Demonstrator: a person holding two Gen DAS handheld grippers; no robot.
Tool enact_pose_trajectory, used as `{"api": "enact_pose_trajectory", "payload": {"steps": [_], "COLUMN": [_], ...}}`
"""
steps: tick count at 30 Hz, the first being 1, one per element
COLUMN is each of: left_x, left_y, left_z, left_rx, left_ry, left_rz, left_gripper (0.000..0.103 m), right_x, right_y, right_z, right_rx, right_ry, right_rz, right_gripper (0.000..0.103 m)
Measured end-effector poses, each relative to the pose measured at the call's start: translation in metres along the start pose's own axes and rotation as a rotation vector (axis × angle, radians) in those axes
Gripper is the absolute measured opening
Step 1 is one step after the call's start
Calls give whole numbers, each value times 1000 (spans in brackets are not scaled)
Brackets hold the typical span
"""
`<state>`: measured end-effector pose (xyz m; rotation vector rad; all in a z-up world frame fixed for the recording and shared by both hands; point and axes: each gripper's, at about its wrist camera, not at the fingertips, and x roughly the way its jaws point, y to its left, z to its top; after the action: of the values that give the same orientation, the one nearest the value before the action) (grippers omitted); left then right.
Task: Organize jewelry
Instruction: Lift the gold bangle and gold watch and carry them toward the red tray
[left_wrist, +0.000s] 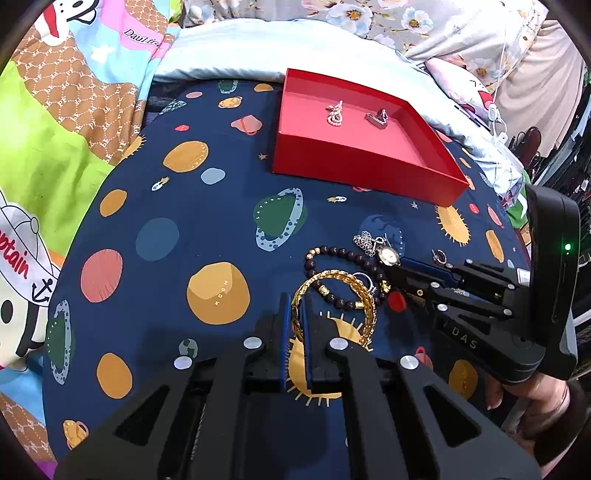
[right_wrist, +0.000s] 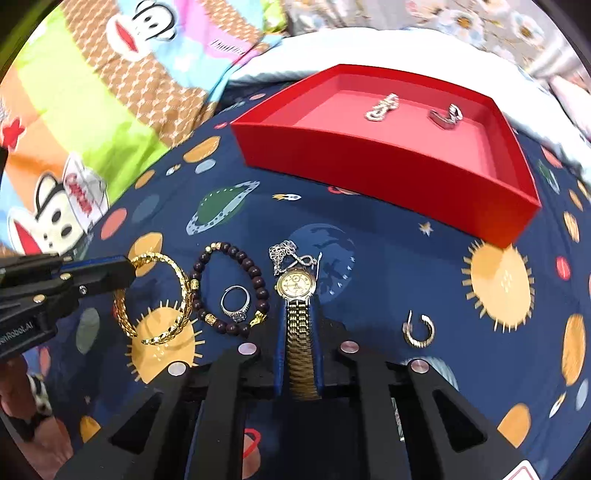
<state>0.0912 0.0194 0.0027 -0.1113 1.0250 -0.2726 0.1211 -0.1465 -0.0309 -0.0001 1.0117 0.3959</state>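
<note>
My left gripper (left_wrist: 294, 306) is shut on the rim of a gold chain bracelet (left_wrist: 369, 314) that lies on the dark space-print cloth. Seen from the right wrist, the left gripper (right_wrist: 125, 271) pinches that bracelet (right_wrist: 186, 291) from the left. My right gripper (right_wrist: 298, 314) is shut on the band of a gold wristwatch (right_wrist: 296, 284). The left wrist view shows the right gripper (left_wrist: 397, 267) at the watch (left_wrist: 388, 255). Beyond the jewelry sits a red tray (left_wrist: 369, 170) (right_wrist: 369, 173) holding a pearly piece (right_wrist: 382, 107) and a dark piece (right_wrist: 447, 118).
A dark bead bracelet (right_wrist: 255, 273), a silver ring (right_wrist: 236, 304), a silver chain (right_wrist: 284, 253) and a gold hoop earring (right_wrist: 419, 330) lie on the cloth near the grippers. Cartoon-print bedding (left_wrist: 55, 147) and a pale pillow (left_wrist: 240, 48) border the cloth.
</note>
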Motion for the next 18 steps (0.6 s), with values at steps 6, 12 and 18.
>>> {"api": "enact_pose_trajectory", "payload": {"steps": [6, 12, 18], "left_x": [-2, -7, -13], "left_y": [-1, -6, -14], "left_z": [3, 10, 23], "left_rx": [-1, 5, 17], "left_ry": [-7, -28, -57], "left_rz": [-11, -27, -43], "left_gripper": [5, 5, 5], "right_x": [-17, -41, -65], "right_y": [-6, -11, -22], "right_z": [-11, -14, -13], "right_rx": [96, 159, 210], "right_ry": [-54, -113, -164], "right_rz": [0, -12, -40], "right_gripper": [12, 12, 12]}}
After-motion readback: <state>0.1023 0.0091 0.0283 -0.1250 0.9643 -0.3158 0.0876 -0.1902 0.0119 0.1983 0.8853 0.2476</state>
